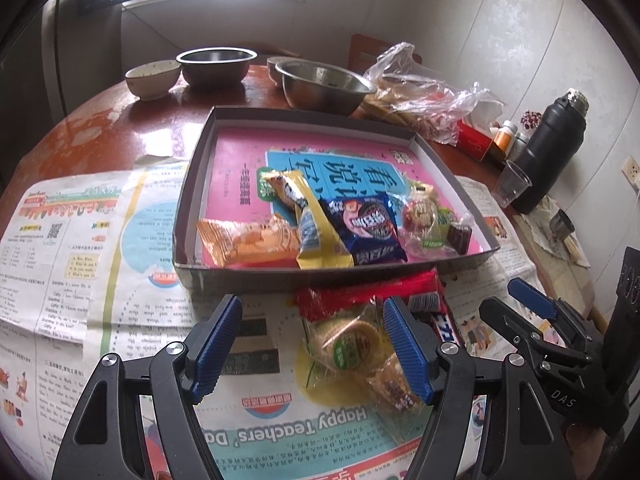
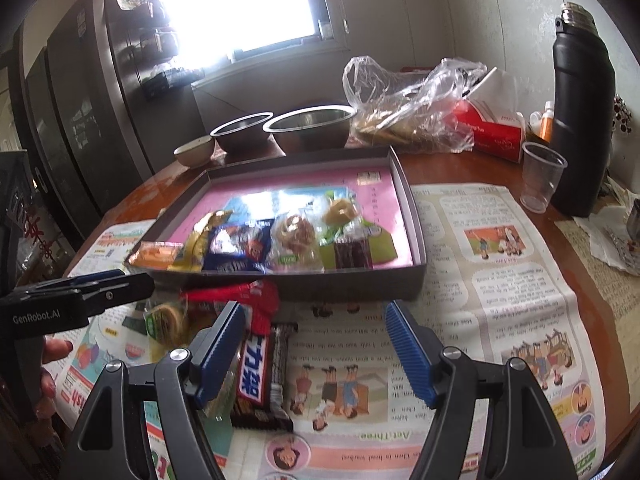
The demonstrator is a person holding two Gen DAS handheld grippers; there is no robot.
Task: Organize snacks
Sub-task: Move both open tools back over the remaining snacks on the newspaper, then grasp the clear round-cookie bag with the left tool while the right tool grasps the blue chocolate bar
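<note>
Snacks: five or six wrapped pieces already lie along the near wall of the shallow box [image 1: 192, 184]; four remain outside it on the newspaper [image 1: 80, 240], close beneath both tongs.
Left tongs [image 1: 312, 344]: released, jaws standing wide and pressing on nothing; the clear-wrapped biscuit pack [image 1: 352, 344] lies between them, just inside the right-hand finger.
Right tongs [image 2: 316, 348]: released, jaws apart with bare newspaper between; the dark chocolate bar [image 2: 260, 380] lies by the left-hand finger, partly under it.
Other loose pieces: one red packet [image 1: 368, 292] just ahead of the left tongs, against the box's front wall; one small clear-wrapped pastry [image 1: 396, 392] nearest the camera.
Step in hand (judged): approach to the remaining snacks, none gripped yet.
Next move (judged): lower each pair astride its piece, clench, lift over the wall.
Background count: two steel bowls [image 1: 324, 84]; one black flask [image 2: 580, 92]; one plastic cup [image 2: 540, 176].
</note>
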